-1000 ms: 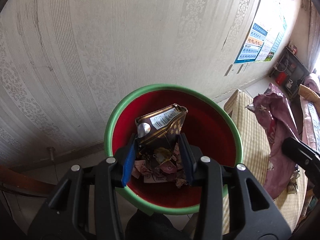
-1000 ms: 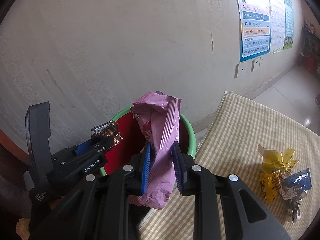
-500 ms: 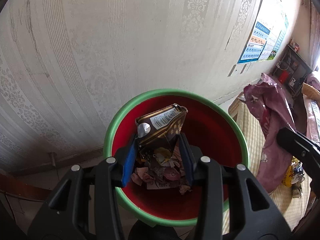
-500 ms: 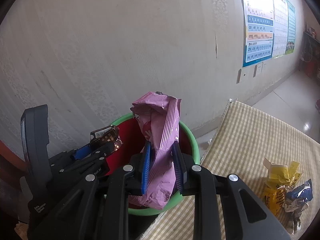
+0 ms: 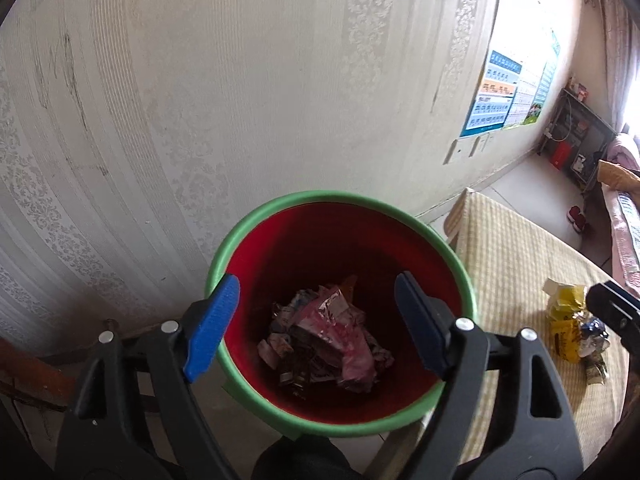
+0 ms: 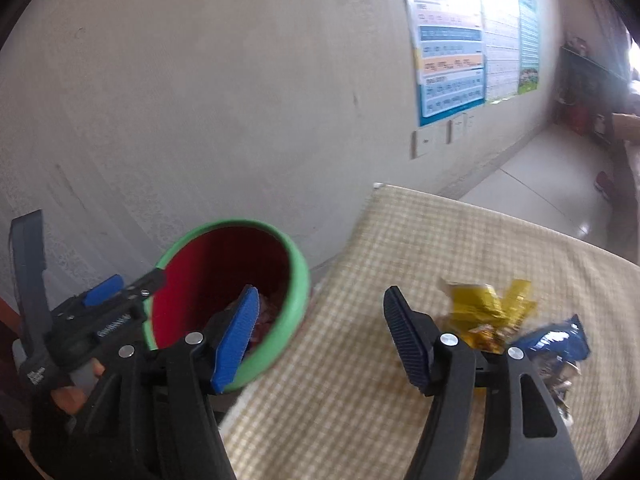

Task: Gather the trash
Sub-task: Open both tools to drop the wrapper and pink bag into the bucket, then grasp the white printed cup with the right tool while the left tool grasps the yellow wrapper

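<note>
A red bin with a green rim stands against the wall, beside the table. Crumpled wrappers, one of them pink, lie at its bottom. My left gripper hangs over the bin mouth, its jaws opening with nothing between them. My right gripper is over the table edge just right of the bin, jaws opening and empty. A yellow wrapper and a blue wrapper lie on the checked tablecloth to the right of it. The left gripper shows at the bin's left rim.
The wallpapered wall runs close behind the bin. Posters and sockets are on the wall further right. A tiled floor and dark shelves lie beyond the table. A hand shows at the lower left.
Both grippers have opened. The dark snack packet has left the left gripper and the pink bag has left the right one; pink trash now lies in the bin. The right gripper has swung right toward the table.
</note>
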### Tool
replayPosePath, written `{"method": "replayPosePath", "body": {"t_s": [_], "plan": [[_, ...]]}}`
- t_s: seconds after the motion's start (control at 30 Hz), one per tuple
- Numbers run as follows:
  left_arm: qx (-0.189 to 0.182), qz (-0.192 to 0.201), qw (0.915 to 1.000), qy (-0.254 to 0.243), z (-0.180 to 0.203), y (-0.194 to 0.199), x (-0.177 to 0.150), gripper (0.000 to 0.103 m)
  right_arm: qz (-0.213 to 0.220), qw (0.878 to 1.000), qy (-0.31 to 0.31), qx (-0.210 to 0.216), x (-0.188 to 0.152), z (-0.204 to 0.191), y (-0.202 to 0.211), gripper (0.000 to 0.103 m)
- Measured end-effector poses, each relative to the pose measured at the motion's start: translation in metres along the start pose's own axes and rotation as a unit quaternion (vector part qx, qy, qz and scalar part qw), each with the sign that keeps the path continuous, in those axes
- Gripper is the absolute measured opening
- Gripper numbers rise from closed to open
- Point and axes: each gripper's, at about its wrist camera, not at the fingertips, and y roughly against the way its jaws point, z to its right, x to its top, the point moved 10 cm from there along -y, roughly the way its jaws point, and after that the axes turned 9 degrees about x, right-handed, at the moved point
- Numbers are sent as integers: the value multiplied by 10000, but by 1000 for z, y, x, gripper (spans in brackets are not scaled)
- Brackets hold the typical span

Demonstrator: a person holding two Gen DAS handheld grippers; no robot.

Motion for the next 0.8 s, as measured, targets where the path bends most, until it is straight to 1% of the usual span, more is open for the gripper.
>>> {"method": "replayPosePath", "body": {"t_s": [0.07,0.17,0.23,0.3,0.33,0.4,0.5,0.57,0.67,0.8], "plan": [[-84,37,10000,13,7,8,-3,78,101,9986,-277,-428,-10,41,19,65],[-301,-6,9995,-30,27,20,-15,79,136,9898,-688,-1236,-32,109,48,65],[-415,-50,9990,-154,41,25,-22,79,59,9816,-1013,-1617,-49,150,60,66],[-538,-115,9978,-367,61,31,-35,79,-270,9747,-1226,-1850,-72,181,58,66],[-592,-151,9971,-462,69,34,-41,79,-492,9730,-1379,-1782,-85,191,53,66],[-727,-219,9943,-755,90,41,-56,79,-656,9718,-1672,-1528,-100,203,45,66],[-843,-265,9900,-1096,114,48,-67,79,-763,9718,-1861,-1229,-113,211,36,51],[-884,-248,9887,-1184,125,52,-67,79,-670,9731,-1939,-1050,-115,210,41,50],[-997,-263,9877,-1178,144,56,-65,79,-513,9761,-1923,-868,-119,200,57,50],[-1376,-357,9823,-1221,195,55,-65,79,-494,9778,-1902,-731,-147,179,88,50]]}}
